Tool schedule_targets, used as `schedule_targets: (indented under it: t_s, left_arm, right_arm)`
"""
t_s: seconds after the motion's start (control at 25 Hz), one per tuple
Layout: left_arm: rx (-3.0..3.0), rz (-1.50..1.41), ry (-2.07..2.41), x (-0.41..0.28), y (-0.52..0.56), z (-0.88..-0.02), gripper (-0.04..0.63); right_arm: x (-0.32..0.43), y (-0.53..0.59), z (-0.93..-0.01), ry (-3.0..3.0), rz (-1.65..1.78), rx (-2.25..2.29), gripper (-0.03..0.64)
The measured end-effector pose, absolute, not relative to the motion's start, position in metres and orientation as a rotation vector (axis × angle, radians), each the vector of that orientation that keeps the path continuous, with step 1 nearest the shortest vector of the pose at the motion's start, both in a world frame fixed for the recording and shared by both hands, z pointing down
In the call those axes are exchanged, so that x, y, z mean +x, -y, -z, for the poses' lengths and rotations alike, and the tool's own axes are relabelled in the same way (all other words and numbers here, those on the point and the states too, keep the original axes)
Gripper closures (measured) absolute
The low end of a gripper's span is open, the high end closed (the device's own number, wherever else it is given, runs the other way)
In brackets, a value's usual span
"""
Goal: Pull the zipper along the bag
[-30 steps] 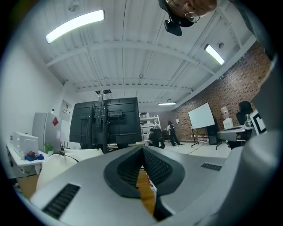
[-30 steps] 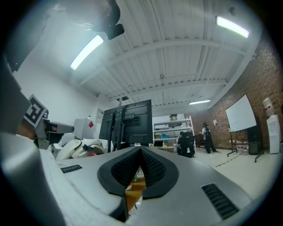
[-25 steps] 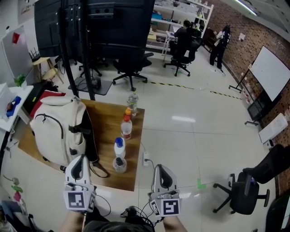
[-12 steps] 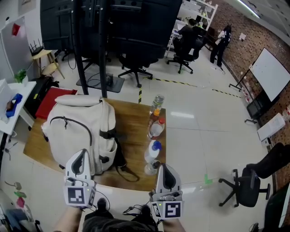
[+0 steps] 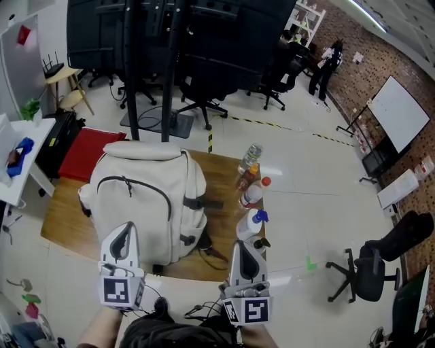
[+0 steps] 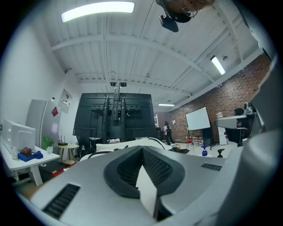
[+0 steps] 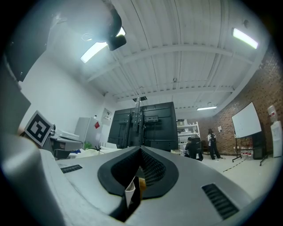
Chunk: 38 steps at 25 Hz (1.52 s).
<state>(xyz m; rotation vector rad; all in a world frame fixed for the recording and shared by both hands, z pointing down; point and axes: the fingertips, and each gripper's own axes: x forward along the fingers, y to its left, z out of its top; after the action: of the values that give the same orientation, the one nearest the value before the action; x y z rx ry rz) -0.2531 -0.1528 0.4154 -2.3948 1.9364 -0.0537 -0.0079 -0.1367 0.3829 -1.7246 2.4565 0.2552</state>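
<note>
Bag (image 5: 146, 197) upright on table (image 5: 64, 228), nearer than 1 second ago; left gripper (image 5: 123, 230) and right gripper (image 5: 245, 246) both closed, empty; zipper (image 5: 139, 183) within reach, untouched.

Ceiling strips (image 6: 97, 9) are lighting the room evenly; fisheye distortion is bending the edges, and dark vignetting is ringing both gripper views.
</note>
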Motion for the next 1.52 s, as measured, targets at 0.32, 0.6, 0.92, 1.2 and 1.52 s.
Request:
schedule_targets:
  t_s: [0.32, 0.6, 0.92, 1.2, 1.52]
  left_arm:
    - [-2.505, 0.064, -1.79, -0.279, 0.147, -0.417, 0.56]
    - [-2.533, 0.079, -1.806, -0.265, 0.16, -0.422, 0.56]
    - [-2.478, 0.131, -1.81, -0.238, 0.177, -0.416, 0.56]
    - [-2.387, 0.181, -1.909, -0.247, 0.196, -0.417, 0.56]
    - [-2.307, 0.213, -2.01, -0.277, 0.202, -0.419, 0.56]
  right_arm:
    - [-0.084, 0.128, -0.386, -2.454, -0.21, -1.711, 0.604]
    - [-0.073, 0.141, -0.384, -2.461, -0.199, -1.693, 0.604]
    - [-0.06, 0.172, -0.38, -2.483, -0.197, -1.582, 0.604]
    - [-0.064, 0.191, -0.384, -2.539, -0.166, -1.445, 0.604]
    - [-0.135, 0.185, -0.38, -2.747, -0.186, -1.022, 0.604]
